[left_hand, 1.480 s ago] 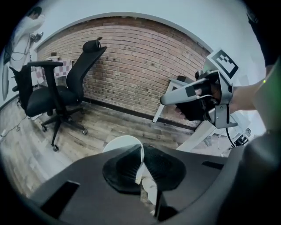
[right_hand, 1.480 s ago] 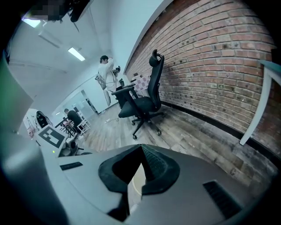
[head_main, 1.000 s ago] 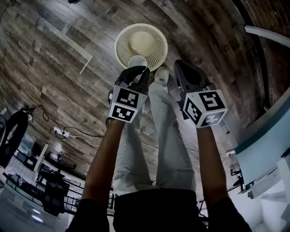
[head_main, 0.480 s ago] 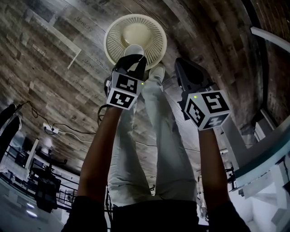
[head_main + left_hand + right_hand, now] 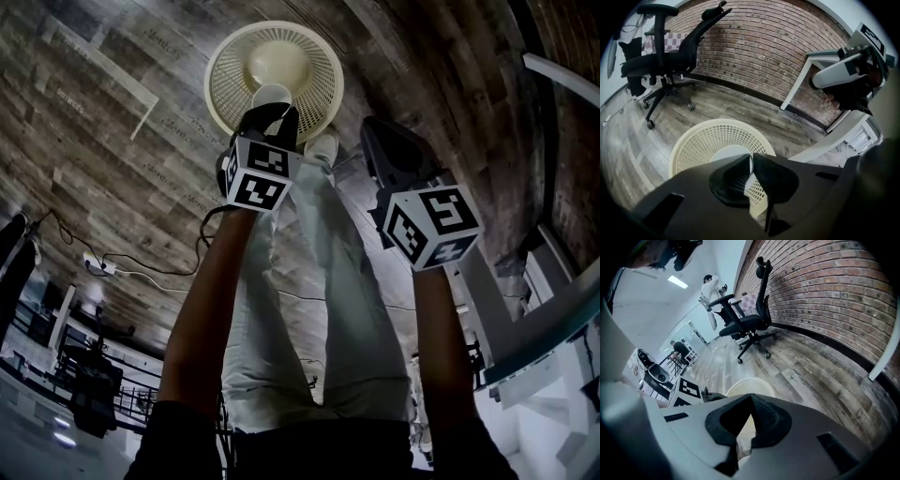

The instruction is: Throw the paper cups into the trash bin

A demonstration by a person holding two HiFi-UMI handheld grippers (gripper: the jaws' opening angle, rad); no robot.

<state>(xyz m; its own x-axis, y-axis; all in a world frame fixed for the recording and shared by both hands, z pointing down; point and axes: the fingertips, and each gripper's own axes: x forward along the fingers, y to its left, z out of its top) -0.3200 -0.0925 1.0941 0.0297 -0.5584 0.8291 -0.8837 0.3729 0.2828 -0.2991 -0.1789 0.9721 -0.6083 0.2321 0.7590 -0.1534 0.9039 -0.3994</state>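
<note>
The paper cup (image 5: 272,96), smooth, white and round-rimmed, hung directly above the trash bin (image 5: 225,70). The bin was a round cream plastic basket with an open lattice wall, standing on the floor. I had the left gripper (image 5: 271,114) closed narrowly on the cup's thin wall, its ribbed black pads pressing from either side. In the left gripper view the cup's pale curve sat just beyond the jaw tips, framed by the bin's mesh. The right gripper (image 5: 373,129) was off to the right of the bin, its moulded dark jaws brought together at the tips with nothing between them. Beneath both lay the floor (image 5: 112,141) of weathered grey-brown wood-grain planks. Beyond stood a rough red brick wall (image 5: 778,42) and a black office chair (image 5: 665,51) on castors.
</note>
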